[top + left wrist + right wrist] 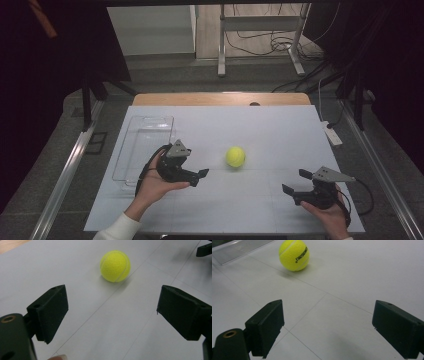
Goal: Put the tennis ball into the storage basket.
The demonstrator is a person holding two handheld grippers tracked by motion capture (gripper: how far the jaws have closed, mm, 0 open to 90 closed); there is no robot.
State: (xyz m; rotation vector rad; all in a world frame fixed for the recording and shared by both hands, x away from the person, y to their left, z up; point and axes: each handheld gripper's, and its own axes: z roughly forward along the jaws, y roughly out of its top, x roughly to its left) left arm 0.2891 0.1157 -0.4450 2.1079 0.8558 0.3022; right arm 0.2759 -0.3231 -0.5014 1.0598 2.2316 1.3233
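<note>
While the round yellow felt-covered tennis ball (235, 156) lay free on the white table (250, 130) right of the clear plastic tray (145, 145), between both empty, spread grippers (201, 176) (296, 182), it looked light, springy, roll-prone, best pinched across its middle.

The left claw (199, 178) is held in the person's left hand (152, 186), low over the surface (260, 135), with its jaws directed toward the right of the high view. The jaws are spread wide, and nothing is gripped between them, as is seen in the left gripper view. A white sleeve (117, 229) covers the left forearm, which enters from the bottom edge. The right claw (296, 182) is held in the right hand (330, 212) near the lower right corner of the surface, its jaws turned to the left. These jaws are likewise spread wide apart with nothing between them. A grey three-cornered plate is carried on top of each claw.
</note>
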